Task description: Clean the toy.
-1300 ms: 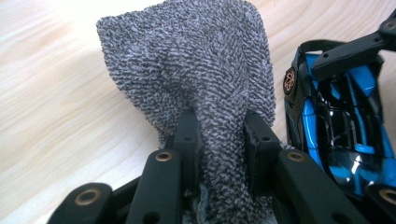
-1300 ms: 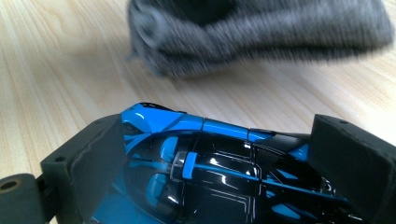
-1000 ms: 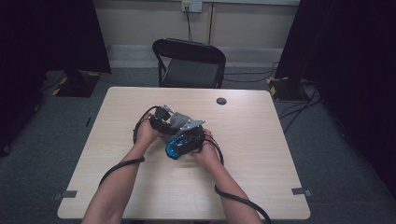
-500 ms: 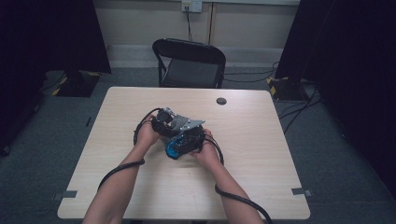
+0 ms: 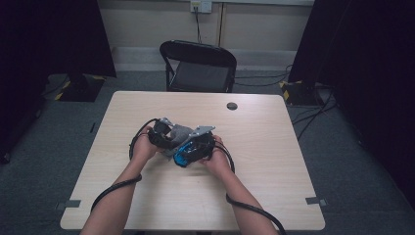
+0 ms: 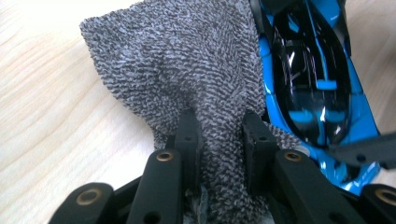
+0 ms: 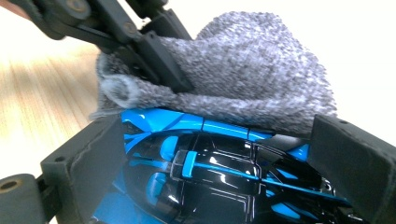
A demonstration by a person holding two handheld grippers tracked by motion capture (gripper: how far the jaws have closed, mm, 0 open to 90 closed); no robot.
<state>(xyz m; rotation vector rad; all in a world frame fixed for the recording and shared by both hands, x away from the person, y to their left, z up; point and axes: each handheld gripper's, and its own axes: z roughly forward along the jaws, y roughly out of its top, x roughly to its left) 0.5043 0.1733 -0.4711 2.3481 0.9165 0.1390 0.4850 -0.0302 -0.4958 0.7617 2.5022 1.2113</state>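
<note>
High view: both hands meet near the middle of the light wooden table [image 5: 274, 171]. The left gripper [image 5: 164, 138] and right gripper [image 5: 195, 147] sit close together, with a grey cloth [image 5: 180, 132] between them and a blue and black toy car [image 5: 182, 155] just beside it, under the right gripper. A black folding chair [image 5: 198, 66] stands beyond the table's far edge, and a small dark disc [image 5: 232, 105] lies well apart on the far part of the top.

Left gripper view: the left gripper [image 6: 219, 135] is clenched on the grey knitted cloth [image 6: 187, 65], a fold of it pinched between the two jaws. The cloth fans out ahead over the table. The toy car [image 6: 313, 79] lies just beside the jaws, touching the cloth's edge.

Right gripper view: the right gripper [image 7: 210, 158] grasps the toy car [image 7: 210, 172], one jaw against each flank. The cloth [image 7: 252, 74] rests on the car's far side, touching it, with the left gripper [image 7: 154, 51] gripping its edge.
</note>
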